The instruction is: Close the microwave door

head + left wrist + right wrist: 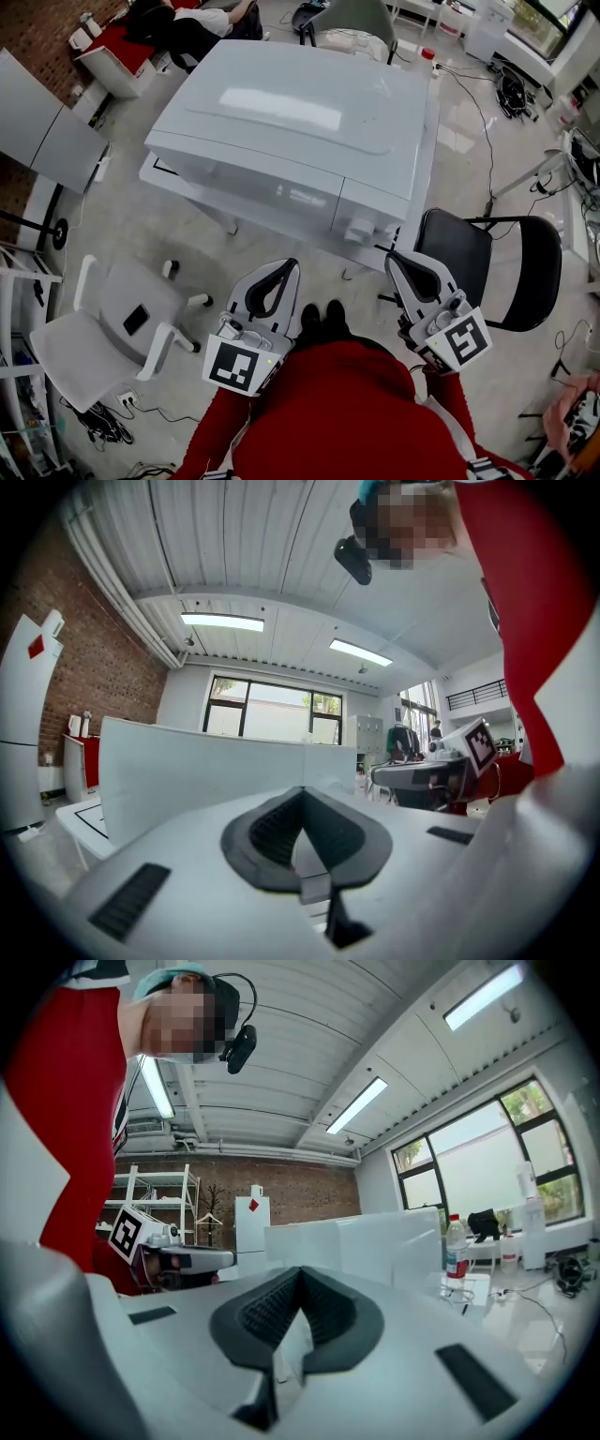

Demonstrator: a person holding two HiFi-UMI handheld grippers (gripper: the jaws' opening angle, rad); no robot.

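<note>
A pale, glossy floor (pixel 141 234) spreads through a workshop with a brick wall at the far left. Nearest the camera is the person's red top (pixel 347 412), and both tools are held close in front of it, well apart from the appliance.

The left gripper (pixel 289 263) points forward. In the left gripper view its dark ribbed fingers (pixel 267 827) meet at the tips, with nothing between them. The right gripper (pixel 391 254) points the same way, and the right gripper view shows its fingers (pixel 258 1312) pressed together at the tips too, holding nothing.

A white office chair (pixel 94 337) stands to the left, with a small dark flat object (pixel 136 320) on its seat. A black folding chair (pixel 487 267) stands to the right.

Just beyond the fingertips a white microwave (pixel 291 122) sits on a small white worktop (pixel 161 174), its front turned toward the person. Its door (pixel 267 187) looks flush with the front, beside the knob (pixel 357 229) on the right. Neither gripper touches it.
</note>
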